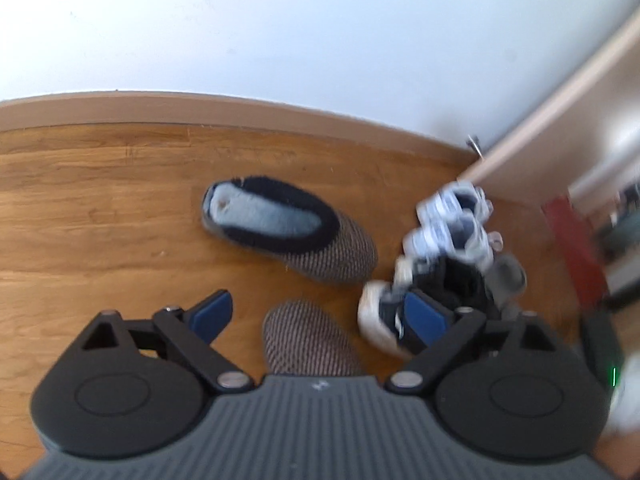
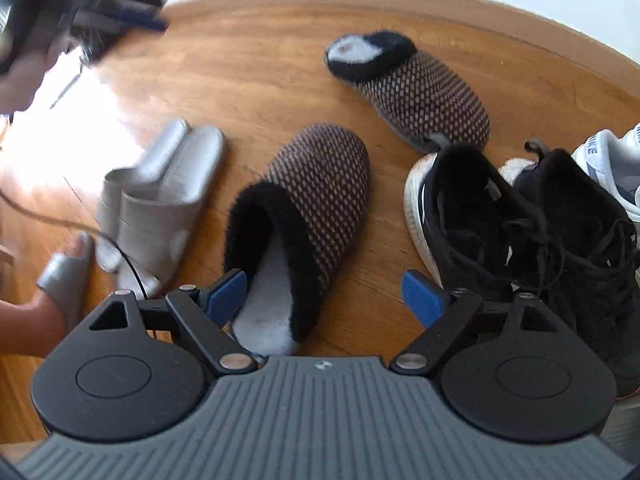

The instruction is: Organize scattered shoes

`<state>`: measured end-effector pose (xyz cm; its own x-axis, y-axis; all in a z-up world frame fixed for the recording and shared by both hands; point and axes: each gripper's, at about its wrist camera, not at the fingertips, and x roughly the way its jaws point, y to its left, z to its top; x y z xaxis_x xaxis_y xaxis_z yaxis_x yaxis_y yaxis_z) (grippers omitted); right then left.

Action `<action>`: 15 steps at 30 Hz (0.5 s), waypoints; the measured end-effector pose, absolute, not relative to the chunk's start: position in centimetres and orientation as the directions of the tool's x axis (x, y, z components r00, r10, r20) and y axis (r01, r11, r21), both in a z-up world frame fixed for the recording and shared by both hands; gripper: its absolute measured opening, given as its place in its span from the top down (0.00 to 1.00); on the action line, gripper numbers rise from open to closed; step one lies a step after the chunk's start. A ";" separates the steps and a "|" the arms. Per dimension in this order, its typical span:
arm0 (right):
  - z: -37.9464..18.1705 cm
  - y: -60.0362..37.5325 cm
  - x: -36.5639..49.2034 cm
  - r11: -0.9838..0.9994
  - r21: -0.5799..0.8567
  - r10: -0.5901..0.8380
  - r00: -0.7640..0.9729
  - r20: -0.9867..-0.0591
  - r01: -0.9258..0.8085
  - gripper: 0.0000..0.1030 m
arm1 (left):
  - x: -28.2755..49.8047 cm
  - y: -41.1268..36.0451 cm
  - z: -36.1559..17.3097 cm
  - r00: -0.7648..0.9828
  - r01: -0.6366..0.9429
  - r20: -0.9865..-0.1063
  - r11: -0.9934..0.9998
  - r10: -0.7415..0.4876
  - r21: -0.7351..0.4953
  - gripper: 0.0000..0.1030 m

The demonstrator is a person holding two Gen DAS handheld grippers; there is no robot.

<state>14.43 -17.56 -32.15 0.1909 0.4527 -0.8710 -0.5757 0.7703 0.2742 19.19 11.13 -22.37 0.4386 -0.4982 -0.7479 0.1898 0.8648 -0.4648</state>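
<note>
both grippers, right gripper [image 2: 324,296] and left gripper [image 1: 320,316], gape empty; pairing the knit slippers is likely underway, so next grab the far slipper [image 2: 416,92] beside the near slipper [image 2: 304,216].

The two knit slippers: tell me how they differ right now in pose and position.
The near slipper lies between the open right gripper's fingers, heel opening toward the camera, toe pointing away. The far slipper lies nearer the baseboard, at an angle, heel to the upper left, toe by the black sneakers. The two lie apart. Both share the brown checked knit, black fuzzy collar and pale lining, resting sole-down.
</note>
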 end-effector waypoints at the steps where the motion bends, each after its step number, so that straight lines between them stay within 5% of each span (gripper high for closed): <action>1: -32.3 -17.0 14.4 0.761 0.275 0.453 0.178 -0.874 -0.588 0.16 | 19.9 10.7 -22.6 0.435 0.171 -0.742 0.856 -0.509 -0.487 0.07; 10: -32.2 -16.2 14.0 0.729 0.278 0.472 0.166 -0.866 -0.625 0.15 | 25.2 5.4 -25.4 0.412 0.118 -0.754 0.851 -0.511 -0.512 0.07; 15: -32.4 -17.9 14.3 0.747 0.305 0.476 0.155 -0.866 -0.590 0.15 | 22.4 5.5 -24.7 0.321 0.328 -0.693 0.762 -0.645 -0.558 0.07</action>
